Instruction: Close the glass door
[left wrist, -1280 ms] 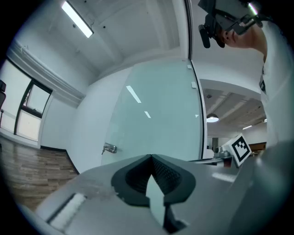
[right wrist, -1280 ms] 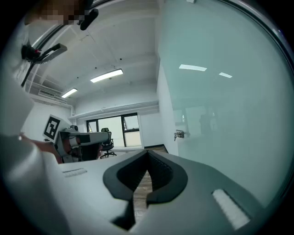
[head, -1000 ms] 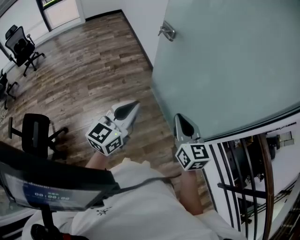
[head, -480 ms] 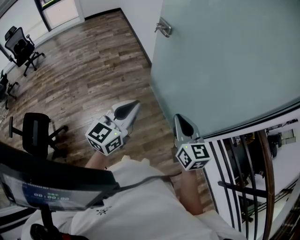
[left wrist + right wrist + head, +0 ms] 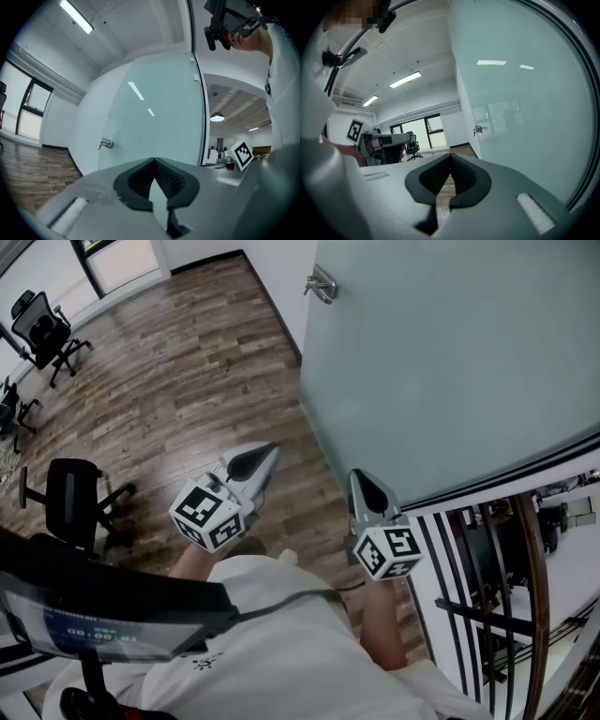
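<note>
Wooden floor [image 5: 169, 371]; one glass door [image 5: 450, 362]; left gripper [image 5: 268, 450], right gripper [image 5: 357, 476].

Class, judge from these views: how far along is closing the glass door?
Done: nothing visible; the glass door looks open, its handle untouched. In hand: the left gripper and right gripper, both shut and empty, are held near the glass, no contact visible. Left: reach the door and swing it shut.

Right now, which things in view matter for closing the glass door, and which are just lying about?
For the job: glass door, its handle, left tongs and right tongs, both shut and empty.

Lying about: black chair nearby, office chair farther off, railing, screen at the bottom.
</note>
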Tool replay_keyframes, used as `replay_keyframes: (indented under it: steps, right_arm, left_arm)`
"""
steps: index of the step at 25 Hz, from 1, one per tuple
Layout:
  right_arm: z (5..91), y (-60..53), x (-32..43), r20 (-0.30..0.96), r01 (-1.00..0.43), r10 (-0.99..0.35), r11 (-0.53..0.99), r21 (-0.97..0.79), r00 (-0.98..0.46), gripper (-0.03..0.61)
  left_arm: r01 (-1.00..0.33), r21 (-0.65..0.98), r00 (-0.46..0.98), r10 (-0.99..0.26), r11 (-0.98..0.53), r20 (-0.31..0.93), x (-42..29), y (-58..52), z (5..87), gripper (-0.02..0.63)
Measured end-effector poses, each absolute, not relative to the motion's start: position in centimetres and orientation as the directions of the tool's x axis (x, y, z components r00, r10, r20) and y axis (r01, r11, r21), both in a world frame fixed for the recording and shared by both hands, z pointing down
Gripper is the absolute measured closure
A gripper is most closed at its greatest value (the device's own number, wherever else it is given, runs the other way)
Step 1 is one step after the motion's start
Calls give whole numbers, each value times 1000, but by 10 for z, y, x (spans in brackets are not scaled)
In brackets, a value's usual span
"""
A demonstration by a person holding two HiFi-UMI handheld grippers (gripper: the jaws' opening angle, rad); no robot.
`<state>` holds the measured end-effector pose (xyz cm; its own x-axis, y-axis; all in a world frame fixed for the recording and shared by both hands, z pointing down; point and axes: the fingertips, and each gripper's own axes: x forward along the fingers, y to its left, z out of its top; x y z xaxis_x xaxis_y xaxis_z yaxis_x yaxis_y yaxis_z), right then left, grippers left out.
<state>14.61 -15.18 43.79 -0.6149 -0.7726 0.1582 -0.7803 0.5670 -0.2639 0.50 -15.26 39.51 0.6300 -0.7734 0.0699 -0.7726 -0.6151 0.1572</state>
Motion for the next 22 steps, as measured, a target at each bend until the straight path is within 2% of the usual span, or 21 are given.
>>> replay_keyframes:
  steps: [13,22]
  right_arm:
    - [449,-175,180,157,-806,-806,514,-292,-571,569]
    - [450,-232,160,179,-838,-830,476,-266,-529,569]
  left_arm:
    - [-759,150,649,-755,-634,89,24,-181,404,612]
    - [-728,173,681,-728,-663,74,5,-249,410,612]
